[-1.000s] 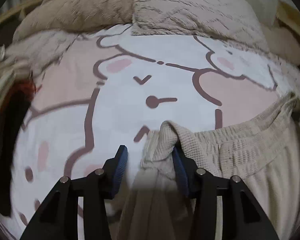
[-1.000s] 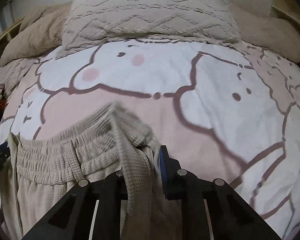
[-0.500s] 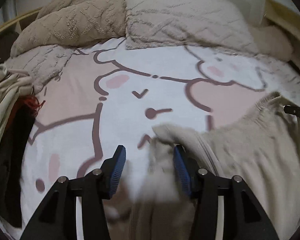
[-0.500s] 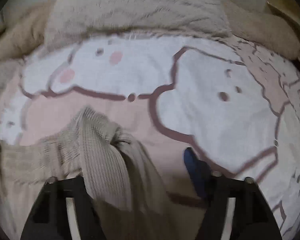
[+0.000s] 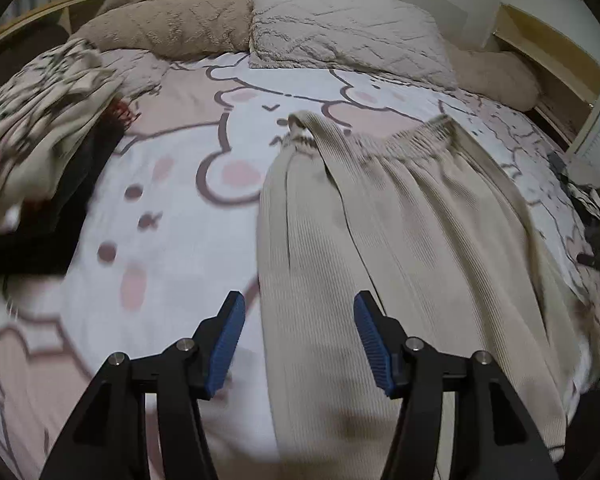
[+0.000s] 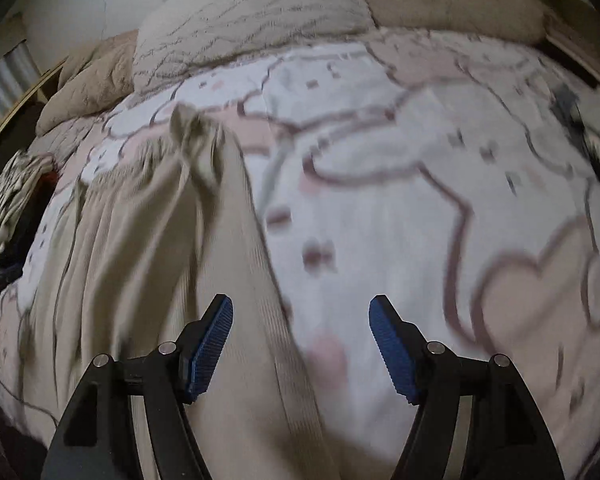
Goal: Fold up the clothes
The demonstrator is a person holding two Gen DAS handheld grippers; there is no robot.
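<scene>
The left gripper point(image 5: 298, 338) hovered with its blue ribbed fingers point(image 5: 228, 344) spread wide and holding nothing, above the near left edge of the beige trousers point(image 5: 400, 240). The right gripper point(image 6: 302, 344) was likewise spread and empty, over the garment's right edge, where cloth met the bed cover point(image 6: 420, 220).

The trousers lay lengthwise on the bed, the gathered elastic waistband point(image 5: 420, 132) at the far end toward the pillows point(image 5: 340, 28), the legs running down toward the cameras. One waistband corner stood bunched and twisted.

The step in hand was probably a fresh grasp for the fold. To do it well, I judged each gripper should pinch a single outer edge at matching height, flatten the bunched corner first, and lift evenly so the ribbed cloth would not sag.

The fabric looked soft, finely ribbed and limp; the cover was smooth, with cartoon outlines in pink and white; the pillows were plush and quilted.
</scene>
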